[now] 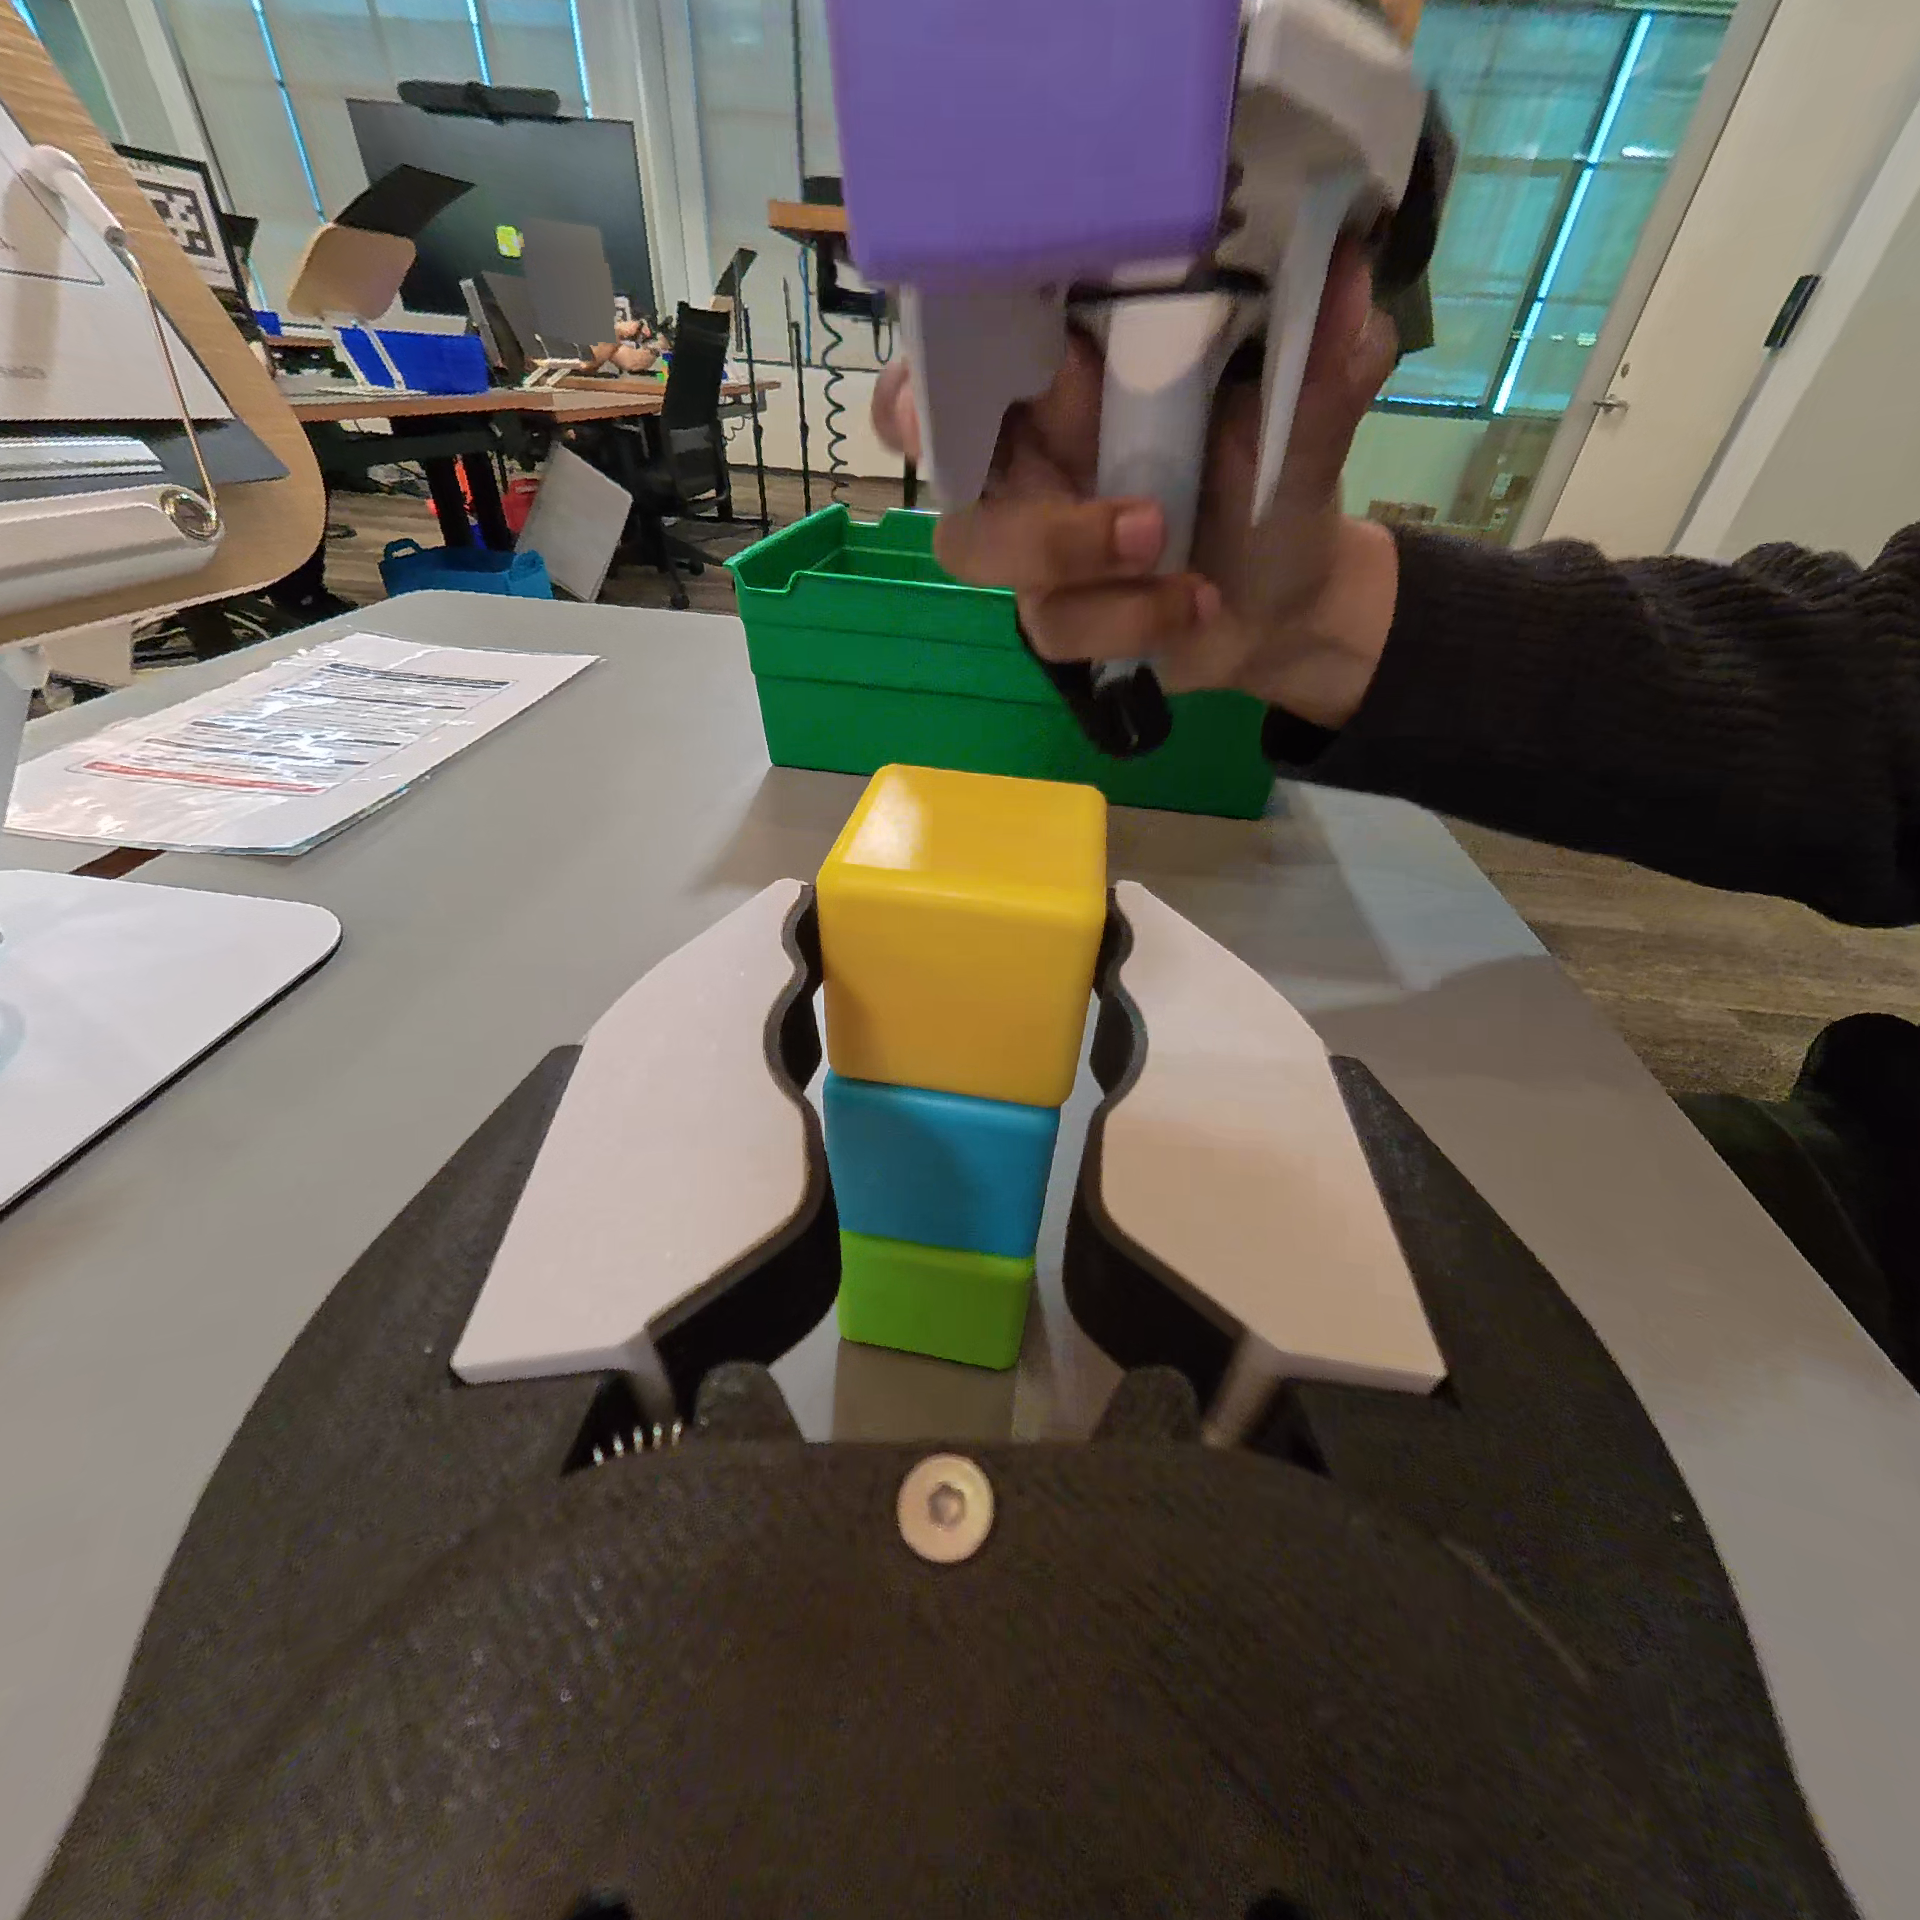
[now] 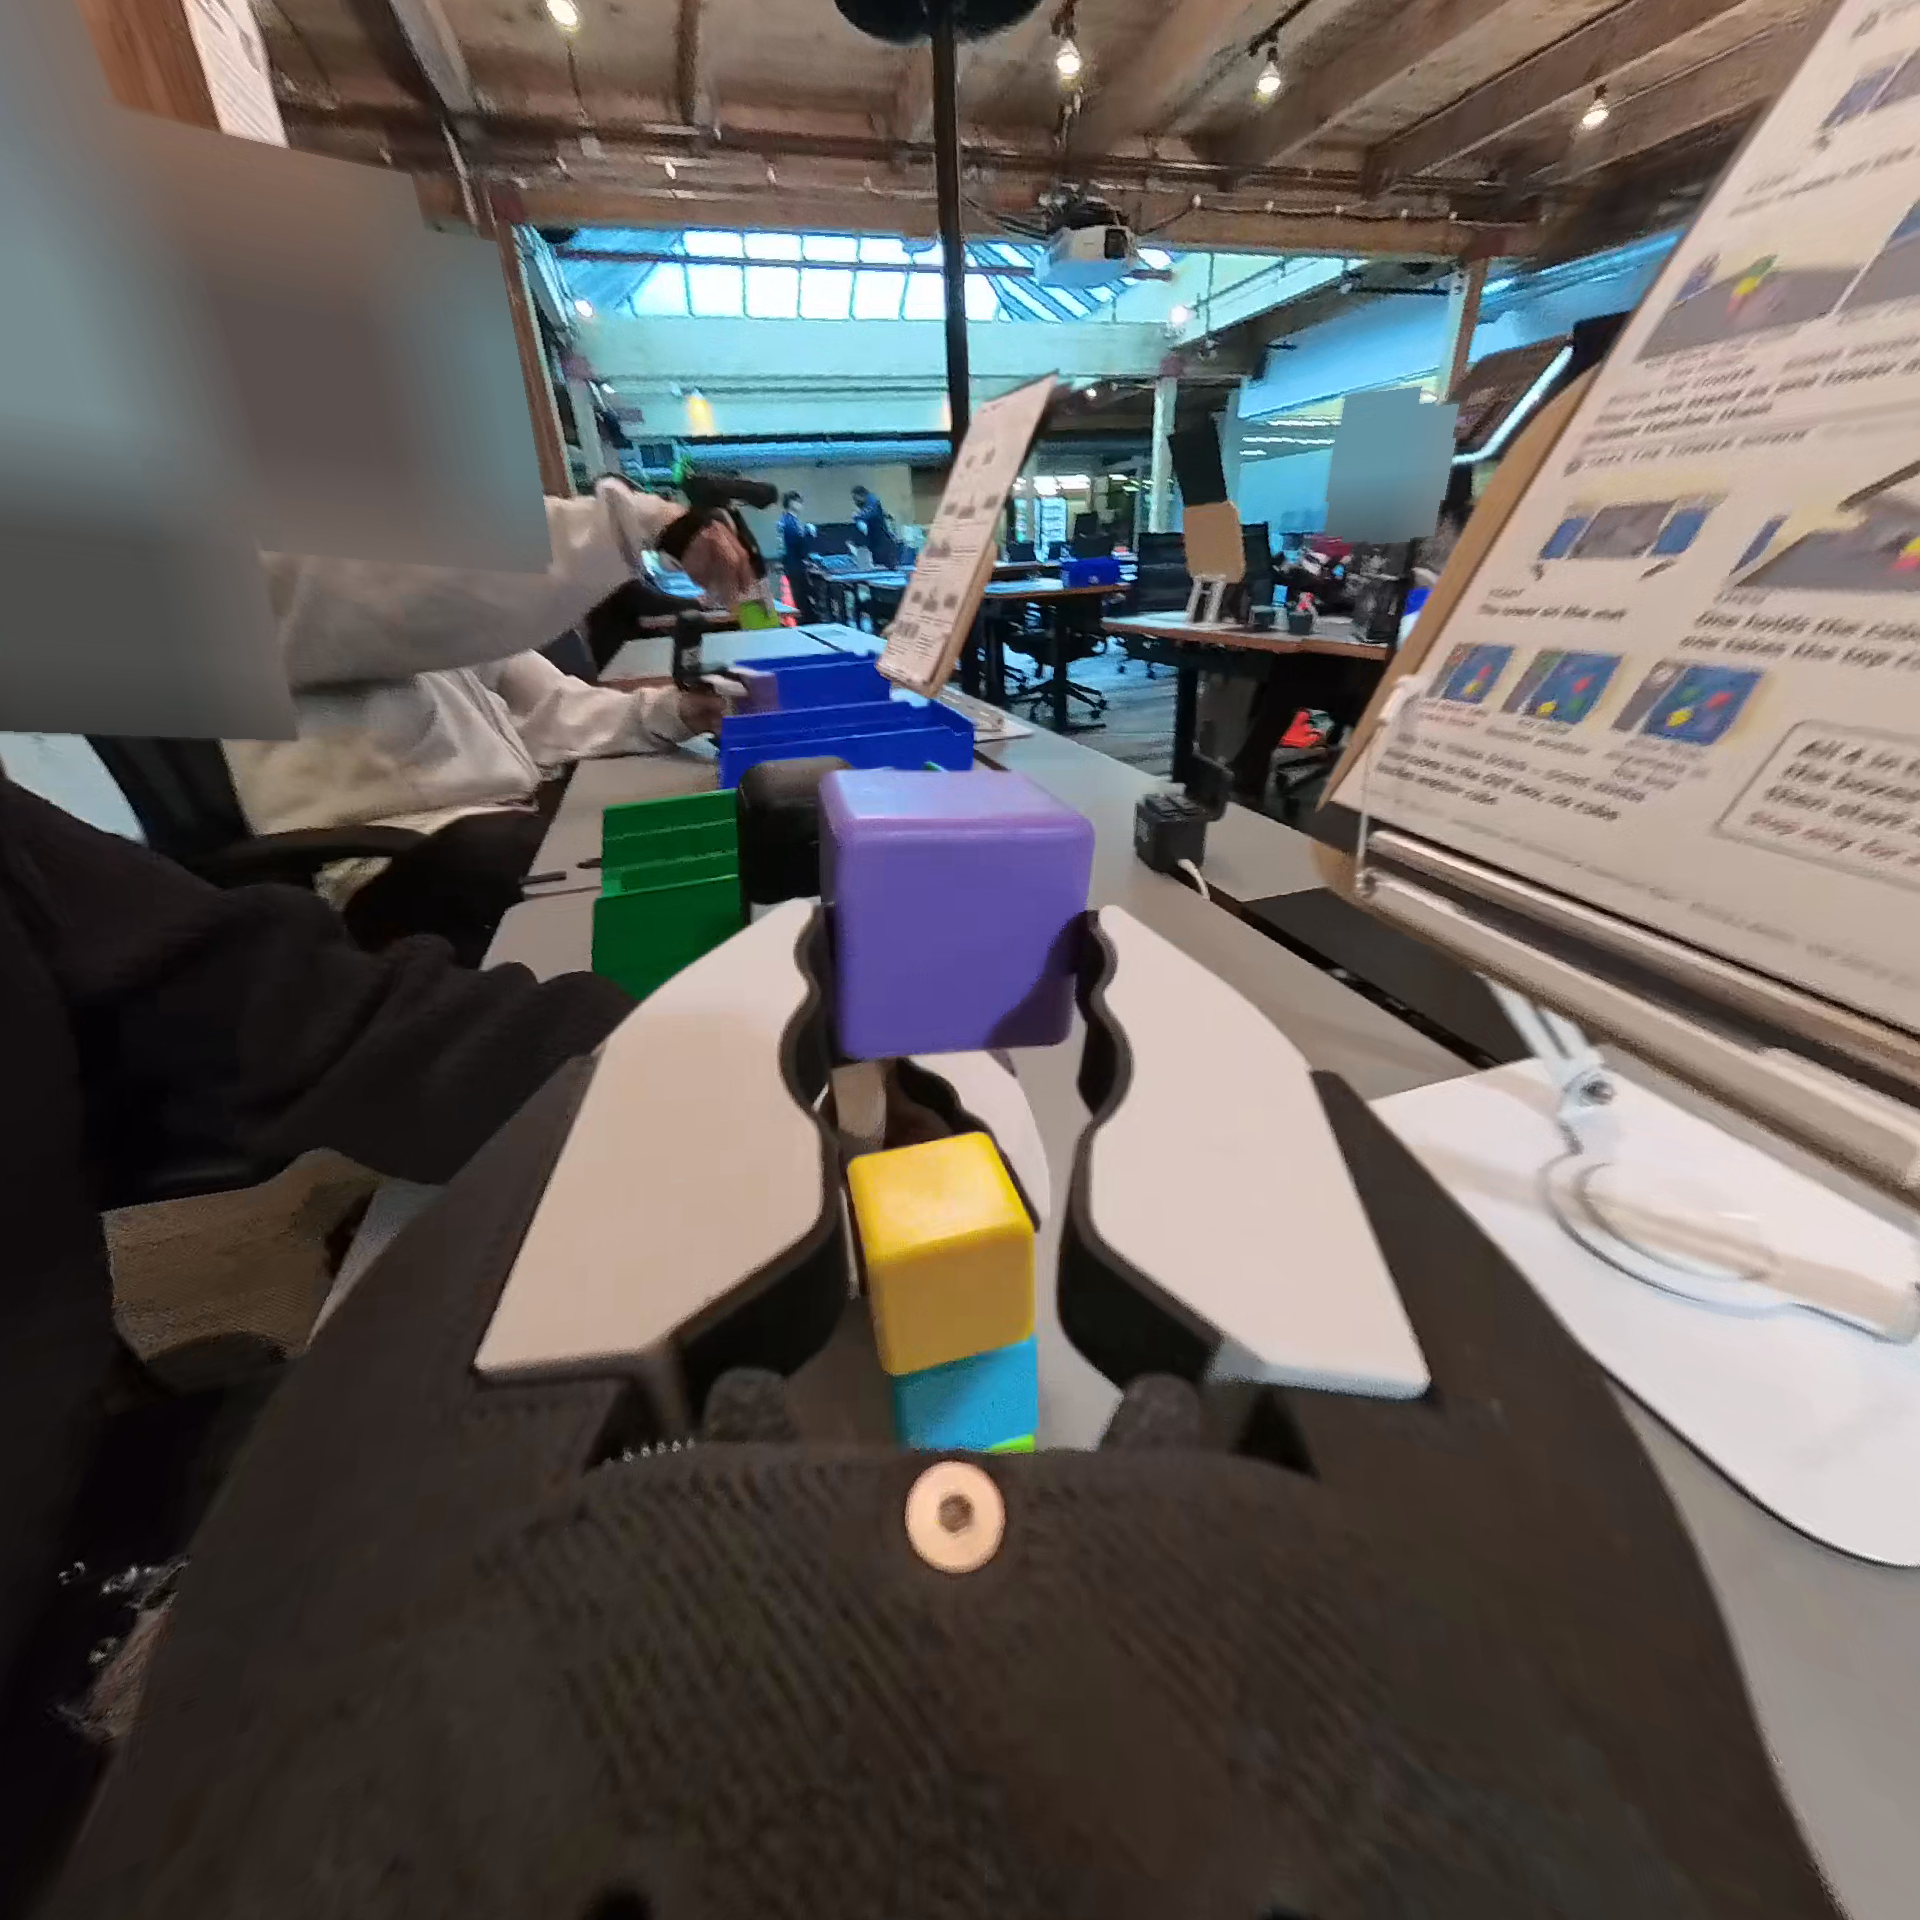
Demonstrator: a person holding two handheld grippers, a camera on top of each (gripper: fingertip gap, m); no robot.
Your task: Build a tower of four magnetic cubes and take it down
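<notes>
Left claw [image 1: 961, 997]: closed on the yellow cube [image 1: 961, 935].
Stack: yellow on blue cube [image 1: 940, 1164] on green cube [image 1: 935, 1304], on the grey surface [image 1: 520, 987].
Right claw [image 2: 951, 997]: gripping purple cube [image 2: 951, 914] above the stack.
Green bin [image 1: 883, 675]: beyond; contents unseen.

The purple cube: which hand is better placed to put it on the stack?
The right. Its gripper already holds the purple cube above the yellow cube. The left gripper is occupied, its fingers flanking the yellow cube atop blue and green.
</notes>
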